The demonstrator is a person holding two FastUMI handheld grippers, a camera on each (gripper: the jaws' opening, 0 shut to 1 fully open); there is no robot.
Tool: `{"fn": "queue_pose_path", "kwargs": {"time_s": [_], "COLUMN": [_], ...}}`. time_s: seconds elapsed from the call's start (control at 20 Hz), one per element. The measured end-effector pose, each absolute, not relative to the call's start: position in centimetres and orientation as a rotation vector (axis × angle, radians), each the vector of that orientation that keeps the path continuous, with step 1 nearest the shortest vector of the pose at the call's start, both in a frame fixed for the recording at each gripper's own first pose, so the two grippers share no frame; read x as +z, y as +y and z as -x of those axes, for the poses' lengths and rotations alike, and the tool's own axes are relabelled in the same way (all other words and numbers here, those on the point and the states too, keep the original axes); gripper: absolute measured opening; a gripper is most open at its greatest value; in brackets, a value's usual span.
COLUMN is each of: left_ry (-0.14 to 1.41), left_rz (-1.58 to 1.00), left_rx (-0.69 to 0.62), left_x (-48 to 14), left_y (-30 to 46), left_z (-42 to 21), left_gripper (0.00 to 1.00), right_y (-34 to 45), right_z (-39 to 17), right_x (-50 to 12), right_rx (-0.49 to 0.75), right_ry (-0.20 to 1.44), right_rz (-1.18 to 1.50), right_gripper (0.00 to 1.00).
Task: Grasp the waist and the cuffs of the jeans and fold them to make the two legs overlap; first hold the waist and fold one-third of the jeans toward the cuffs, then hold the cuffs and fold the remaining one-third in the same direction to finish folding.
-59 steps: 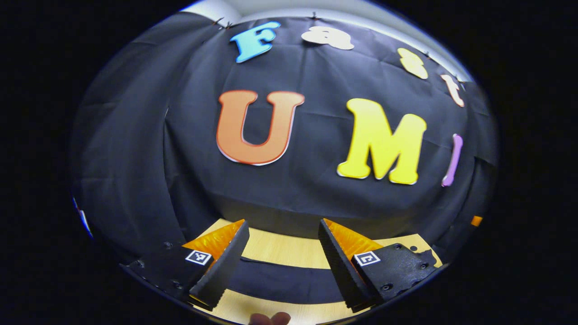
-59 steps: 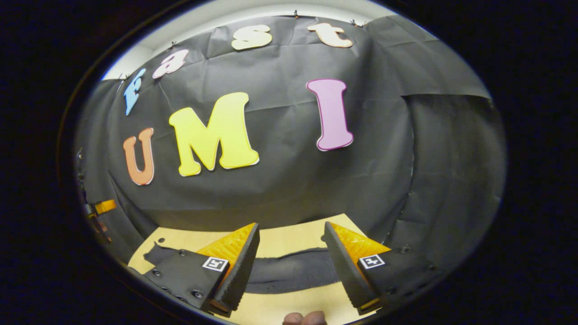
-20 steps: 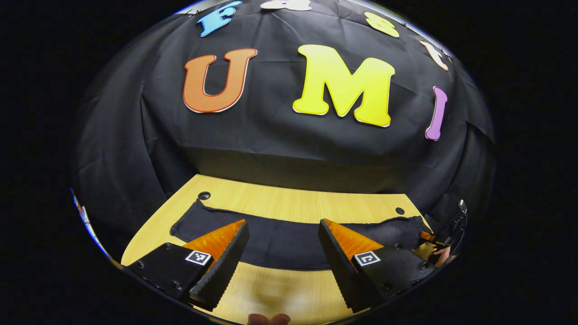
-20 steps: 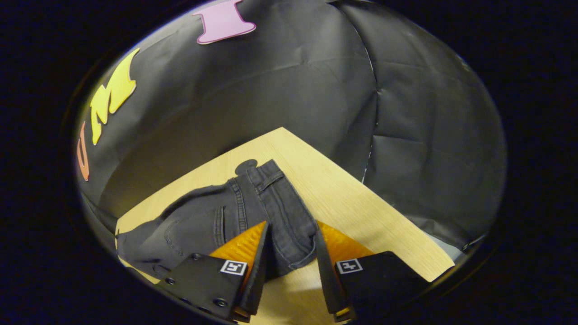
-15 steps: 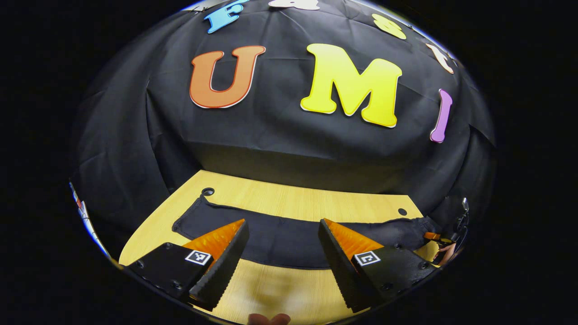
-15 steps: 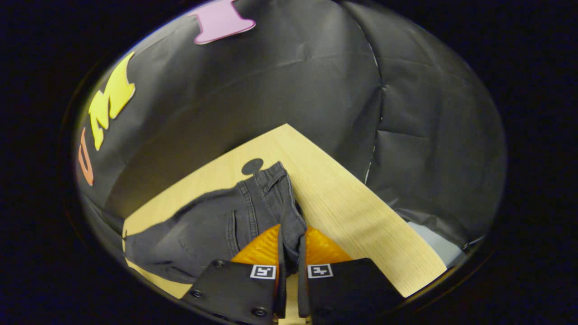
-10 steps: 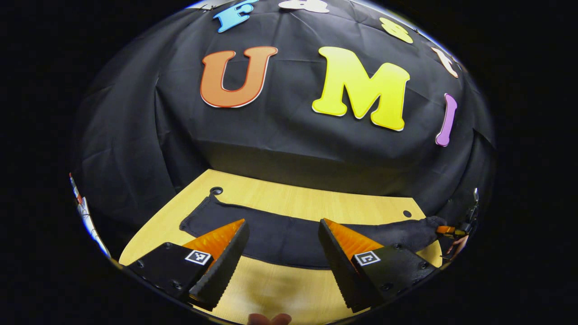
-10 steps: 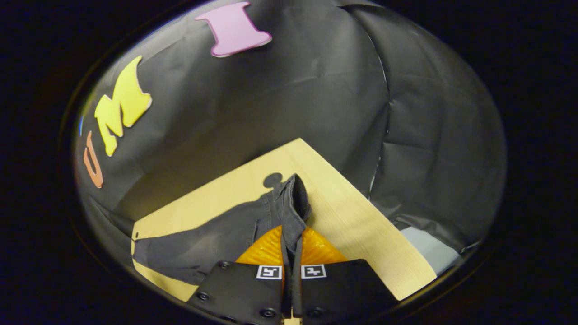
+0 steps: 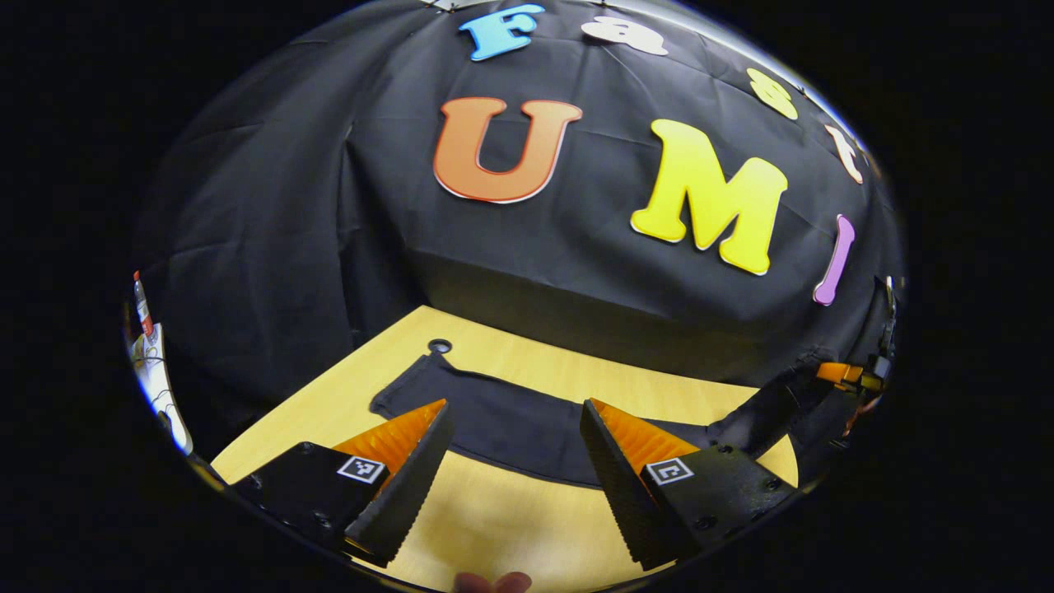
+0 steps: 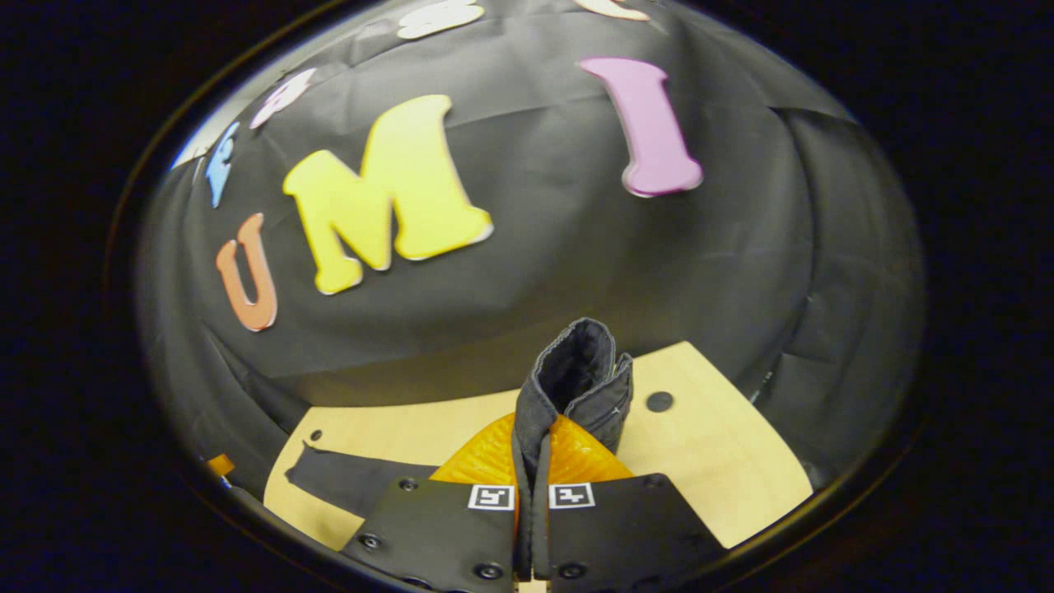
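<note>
Right gripper view showed your right gripper clenched on the waist of the jeans, both fingers pressing a bunched fold of dark denim that stood up between them, raised off the wooden table. The rest of the garment trailed down and away to the left, lying flat on the tabletop.

Left gripper view showed your left gripper with its jaws wide apart and nothing between them, poised above the near edge of the trouser legs, which lay stretched across the table. At the far right of that view the cloth rose from the surface toward the other gripper.

Judging by how the cloth bunched and drooped, you were dealing with soft but fairly heavy denim: it would sag under its own weight and drag on the wood instead of holding a shape. The waistband is the thickest, stiffest part, so your hold there looked sound. The cuff end is thinner; you would probably need to pinch both layers at the hem edge, or one layer might slip free.
</note>
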State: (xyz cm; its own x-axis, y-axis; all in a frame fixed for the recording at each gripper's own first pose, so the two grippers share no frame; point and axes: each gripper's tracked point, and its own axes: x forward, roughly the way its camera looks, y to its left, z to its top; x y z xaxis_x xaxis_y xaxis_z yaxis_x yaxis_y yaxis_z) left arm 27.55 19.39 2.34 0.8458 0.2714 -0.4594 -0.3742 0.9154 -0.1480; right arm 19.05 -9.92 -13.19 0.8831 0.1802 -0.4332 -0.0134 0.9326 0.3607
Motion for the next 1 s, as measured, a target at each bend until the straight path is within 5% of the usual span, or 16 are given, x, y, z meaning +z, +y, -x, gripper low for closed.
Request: {"fn": "queue_pose_path", "kwargs": {"time_s": [0.25,0.55,0.8,1.0], "left_ry": [0.438,0.484,0.515,0.533], "left_rz": [0.248,0.297,0.334,0.358], "left_rx": [0.434,0.535,0.574,0.588], "left_x": [2.7,1.2,0.0,-0.9], "left_y": [24.9,29.2,31.2,32.2], "left_z": [-23.1,-17.7,-15.9,-15.5], "left_gripper": [0.99,0.99,0.99,0.99], "right_y": [6.3,20.1,26.0,27.3], "right_z": [-18.8,-17.9,-16.3,-16.5], "right_x": [-14.1,-24.0,-34.1,-35.7], "right_rx": [0.211,0.29,0.323,0.322], "right_ry": [0.496,0.634,0.767,0.808], "right_rz": [-0.323,-0.195,-0.015,0.07], "right_gripper": [0.05,0.01,0.01,0.01]}}
